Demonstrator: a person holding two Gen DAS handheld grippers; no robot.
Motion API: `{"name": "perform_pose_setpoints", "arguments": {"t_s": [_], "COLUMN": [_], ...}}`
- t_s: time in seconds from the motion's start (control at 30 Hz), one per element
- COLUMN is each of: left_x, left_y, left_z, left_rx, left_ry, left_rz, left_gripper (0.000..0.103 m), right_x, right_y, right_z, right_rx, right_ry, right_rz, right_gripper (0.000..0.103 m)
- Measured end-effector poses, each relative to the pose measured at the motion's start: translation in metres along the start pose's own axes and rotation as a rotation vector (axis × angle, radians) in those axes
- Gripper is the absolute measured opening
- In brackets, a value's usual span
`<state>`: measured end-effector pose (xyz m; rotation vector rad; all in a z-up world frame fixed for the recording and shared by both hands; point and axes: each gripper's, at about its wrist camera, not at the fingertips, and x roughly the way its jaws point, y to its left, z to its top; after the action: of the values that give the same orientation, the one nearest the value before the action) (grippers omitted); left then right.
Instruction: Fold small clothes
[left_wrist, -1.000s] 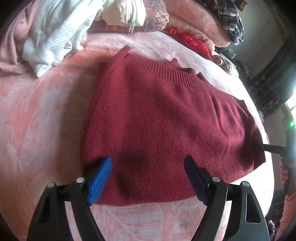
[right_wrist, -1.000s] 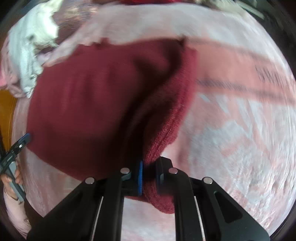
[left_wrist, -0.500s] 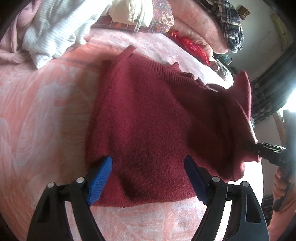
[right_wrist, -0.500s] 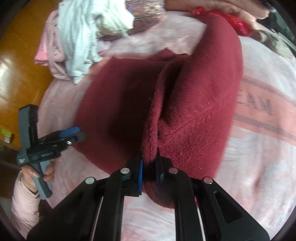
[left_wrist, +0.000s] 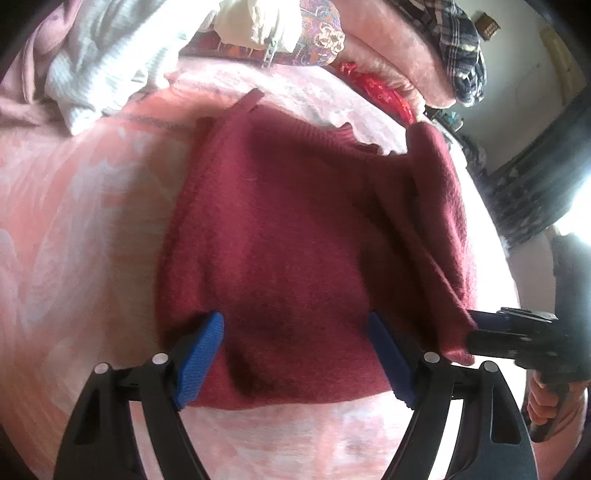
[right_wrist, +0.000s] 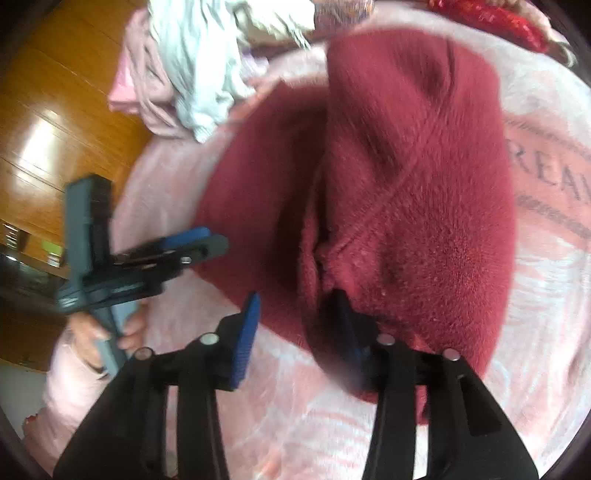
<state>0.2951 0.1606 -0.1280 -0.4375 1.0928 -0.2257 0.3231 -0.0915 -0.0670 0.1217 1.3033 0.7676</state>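
**Red sweater half folded on a pink bed, both grippers over its near edge**

Laundry sits heaped at the far left corner of the bed (left_wrist: 55, 221): a white ribbed garment (left_wrist: 99, 70) on top of a dusty pink one (right_wrist: 144, 92). The bed is covered by a pink and white patterned blanket, and a wooden floor (right_wrist: 48, 122) shows past its left edge.

Next comes the left gripper (left_wrist: 295, 354), held in a hand (right_wrist: 127, 328) with a pale pink sleeve. Its blue-padded jaws stand wide apart and grip nothing. They hover over the near edge of the red sweater (left_wrist: 288, 229), one pad above the sweater's left side and one above its middle.

The red sweater lies in the middle of the bed, its ribbed band toward the far edge. Its right side is lifted and folded over toward the centre, forming a thick raised roll.

At the right, the right gripper (right_wrist: 295, 332) has just been opening. Its jaws are now partly apart, with the near end of the folded roll between them. The cloth touches the right pad, and the left pad stands clear of it.

Along the far right edge of the bed lie a bright red cloth (left_wrist: 384, 92), a pink blanket (left_wrist: 399, 48) and a dark plaid garment (left_wrist: 458, 51).
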Motion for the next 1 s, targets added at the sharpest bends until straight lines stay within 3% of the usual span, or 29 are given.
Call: {"name": "perform_pose_setpoints", "arguments": {"t_s": [0.23, 0.33, 0.5, 0.6, 0.73, 0.8, 0.9, 0.93, 1.0], "left_x": [0.010, 0.018, 0.024, 0.024, 0.025, 0.024, 0.023, 0.023, 0.022], "left_y": [-0.028, -0.035, -0.038, -0.039, -0.038, -0.039, -0.040, -0.039, -0.039], "left_z": [-0.008, -0.012, -0.013, -0.013, -0.016, -0.018, -0.020, -0.020, -0.023], "left_rx": [0.039, 0.048, 0.044, 0.044, 0.057, 0.071, 0.078, 0.079, 0.089], "left_ry": [0.023, 0.041, 0.045, 0.046, 0.050, 0.050, 0.051, 0.052, 0.055], "left_rz": [-0.043, -0.037, -0.028, -0.032, -0.025, -0.024, -0.026, -0.028, -0.030], "left_gripper": [0.081, 0.081, 0.081, 0.081, 0.081, 0.081, 0.081, 0.081, 0.081], "right_x": [-0.059, -0.076, -0.062, -0.044, -0.042, -0.032, -0.009, 0.001, 0.010], "right_y": [-0.015, -0.023, -0.038, -0.050, -0.054, -0.056, -0.065, -0.069, -0.072], "right_z": [-0.018, -0.025, -0.030, -0.030, -0.008, 0.006, 0.014, 0.015, 0.016], "right_rx": [-0.005, 0.012, 0.033, 0.083, 0.162, 0.214, 0.268, 0.293, 0.307], "right_ry": [-0.091, -0.104, -0.064, -0.032, -0.085, -0.079, -0.050, -0.035, -0.033], "right_rz": [0.055, 0.167, 0.004, -0.034, -0.111, -0.192, -0.242, -0.253, -0.258], "right_gripper": [0.059, 0.060, 0.063, 0.063, 0.069, 0.070, 0.070, 0.066, 0.041]}}
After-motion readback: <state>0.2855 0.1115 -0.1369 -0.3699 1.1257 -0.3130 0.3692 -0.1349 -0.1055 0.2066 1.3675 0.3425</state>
